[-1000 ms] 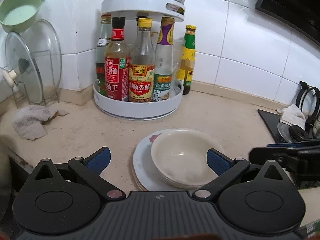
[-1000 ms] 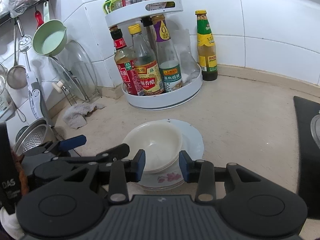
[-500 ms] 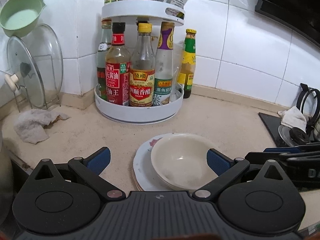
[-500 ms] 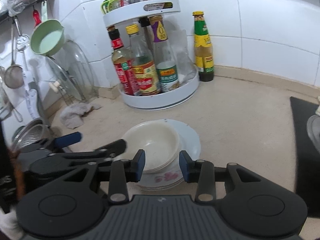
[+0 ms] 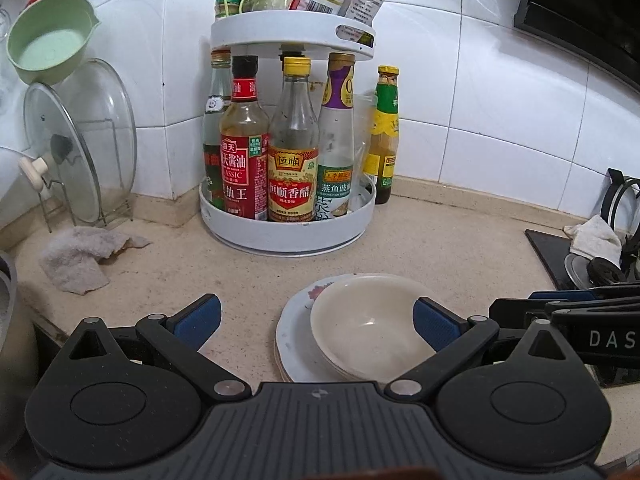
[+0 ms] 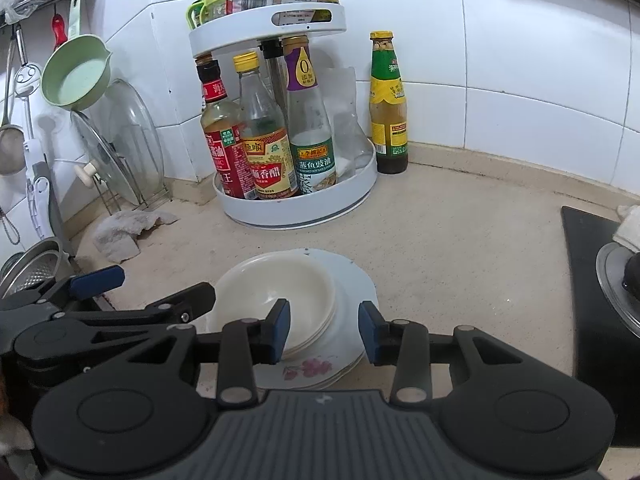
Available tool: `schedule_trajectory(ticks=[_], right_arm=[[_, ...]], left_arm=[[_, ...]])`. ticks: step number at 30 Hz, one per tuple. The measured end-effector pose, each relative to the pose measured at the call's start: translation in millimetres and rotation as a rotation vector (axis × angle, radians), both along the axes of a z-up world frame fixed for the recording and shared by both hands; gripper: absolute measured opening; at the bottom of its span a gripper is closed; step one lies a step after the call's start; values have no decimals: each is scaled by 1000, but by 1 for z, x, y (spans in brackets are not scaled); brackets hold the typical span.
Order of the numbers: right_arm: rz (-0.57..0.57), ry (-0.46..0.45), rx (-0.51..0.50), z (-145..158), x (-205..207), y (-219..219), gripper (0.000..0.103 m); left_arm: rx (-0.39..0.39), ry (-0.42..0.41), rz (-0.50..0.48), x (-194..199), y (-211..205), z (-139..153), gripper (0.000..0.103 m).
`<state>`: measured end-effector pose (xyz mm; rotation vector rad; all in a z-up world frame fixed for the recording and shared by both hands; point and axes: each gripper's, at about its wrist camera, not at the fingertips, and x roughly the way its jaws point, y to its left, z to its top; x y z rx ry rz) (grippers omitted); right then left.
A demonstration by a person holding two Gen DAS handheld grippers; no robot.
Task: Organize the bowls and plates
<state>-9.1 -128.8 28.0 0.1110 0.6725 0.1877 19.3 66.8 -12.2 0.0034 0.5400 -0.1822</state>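
A stack of cream bowls (image 6: 280,296) is nested on a stack of plates (image 6: 344,344) near the front edge of the beige countertop (image 6: 460,264). The left gripper (image 5: 316,318) is held with its fingers wide apart and nothing between its pads. The right gripper (image 6: 324,330) is held with its fingers partly apart above the plates' near rim, gripping nothing. A two-tier condiment rack (image 5: 288,232) is seen in the back corner.

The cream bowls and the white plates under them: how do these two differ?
The cream bowls are deep and plain; the white plates are flat, and the top one has a pink flower print. The bowls sit off-centre on the plates, toward the left in the right wrist view. The plates are wider. Both are stacked on the counter.
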Motion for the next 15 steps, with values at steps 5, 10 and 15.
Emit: schedule_trajectory(ticks=[5, 10, 15], right_arm=[[-7, 6, 24, 0, 1, -3, 37], [-7, 7, 25, -1, 0, -3, 37], [-7, 2, 35, 0, -1, -5, 37]], left_arm=[[-2, 1, 1, 0, -1, 0, 103], [-4, 3, 0, 0, -1, 1, 103], [-2, -3, 0, -1, -2, 2, 103]])
